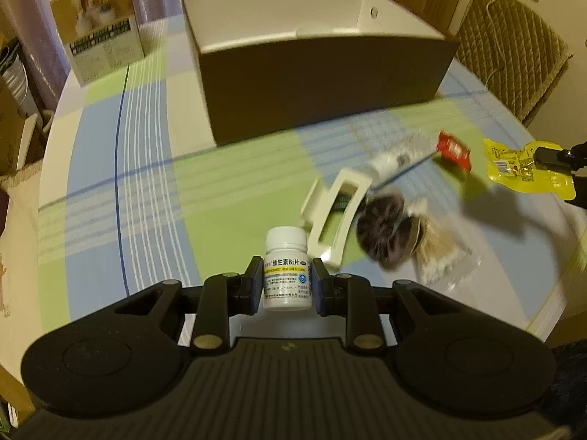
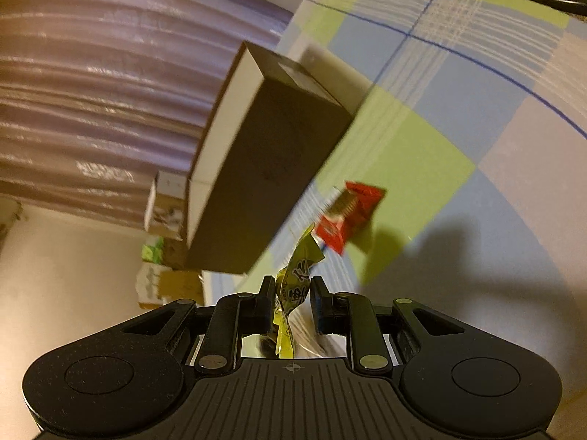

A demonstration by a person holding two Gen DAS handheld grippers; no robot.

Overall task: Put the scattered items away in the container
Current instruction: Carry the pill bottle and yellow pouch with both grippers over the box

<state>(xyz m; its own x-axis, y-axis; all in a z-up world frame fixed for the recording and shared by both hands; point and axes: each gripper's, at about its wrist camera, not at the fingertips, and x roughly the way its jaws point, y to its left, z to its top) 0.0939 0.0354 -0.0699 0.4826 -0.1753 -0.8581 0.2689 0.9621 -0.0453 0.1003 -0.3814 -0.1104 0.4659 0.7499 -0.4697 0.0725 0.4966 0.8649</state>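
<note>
Left gripper (image 1: 287, 286) level over the tablecloth (image 1: 146, 168), pads clamped on a white plastic pill bottle (image 1: 286, 269), upright. Right gripper (image 2: 292, 302) rolled sideways, fingers pinching a crinkly yellow packet (image 2: 293, 286); in the left view that packet (image 1: 521, 168) sits near the table's right edge. Brown open-top box (image 1: 323, 84) with white inside stands ahead, well apart. Between: cream hair claw (image 1: 335, 216), dark scrunchie (image 1: 381, 227), red sachet (image 1: 454, 150), blurred. Bare cloth left of bottle.
</note>
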